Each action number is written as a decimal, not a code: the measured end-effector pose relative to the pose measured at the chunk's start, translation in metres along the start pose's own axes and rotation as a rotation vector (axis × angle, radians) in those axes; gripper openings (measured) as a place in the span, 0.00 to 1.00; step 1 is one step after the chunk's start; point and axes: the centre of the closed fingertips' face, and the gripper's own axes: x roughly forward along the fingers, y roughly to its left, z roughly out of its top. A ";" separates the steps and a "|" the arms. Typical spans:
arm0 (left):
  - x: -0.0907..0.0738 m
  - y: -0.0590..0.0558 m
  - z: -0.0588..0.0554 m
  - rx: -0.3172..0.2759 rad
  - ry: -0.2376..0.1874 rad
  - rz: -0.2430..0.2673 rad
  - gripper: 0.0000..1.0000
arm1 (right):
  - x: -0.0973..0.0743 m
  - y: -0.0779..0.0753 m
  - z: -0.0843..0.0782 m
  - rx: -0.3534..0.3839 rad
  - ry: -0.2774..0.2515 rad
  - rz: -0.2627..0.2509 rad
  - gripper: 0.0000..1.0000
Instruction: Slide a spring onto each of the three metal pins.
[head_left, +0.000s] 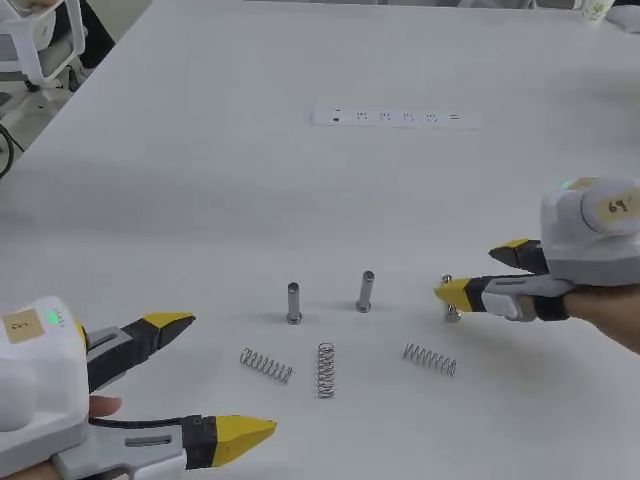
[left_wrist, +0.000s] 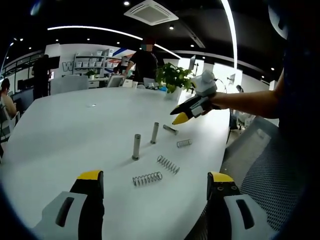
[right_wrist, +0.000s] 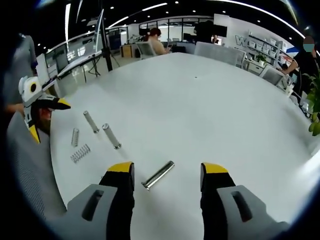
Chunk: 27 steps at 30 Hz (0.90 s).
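The right tongs (right_wrist: 167, 169) are released, jaws wide apart, with the right pin (right_wrist: 156, 176) between the two yellow tips and touched by neither. In the left gripper view this pin looks tipped on its side; the head view hides part of it behind a jaw tip, so I cannot tell for certain. The left tongs (head_left: 205, 378) are also released and hold nothing, hovering at the near edge of the white table (head_left: 200, 180).

Beyond them, the left pin (head_left: 293, 302) and the middle pin (head_left: 366, 290) stand upright and bare, side by side. Just in front lie three loose springs: the left spring (head_left: 267, 365), the middle spring (head_left: 325, 368) and the right spring (head_left: 430, 359). No spring is on a pin yet.

The step in hand is probably gripping the right pin. It would go best if the jaws closed squarely on the lower shaft near its wider end, leaving the plain end free. A smooth round pin can roll or squirt out, so the squeeze should be slow. The left tongs could then pinch a spring lightly at one end, without crushing the coils, and line it up with the pin.
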 end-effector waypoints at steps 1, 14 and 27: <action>0.000 0.000 0.000 0.001 0.000 0.000 0.82 | 0.002 0.000 -0.001 0.007 0.013 0.000 0.48; -0.002 0.000 0.000 0.002 0.002 -0.008 0.81 | 0.017 0.002 -0.011 0.130 0.160 -0.043 0.19; -0.003 -0.001 0.000 0.004 0.005 -0.021 0.79 | 0.029 0.004 -0.016 0.171 0.217 -0.050 0.15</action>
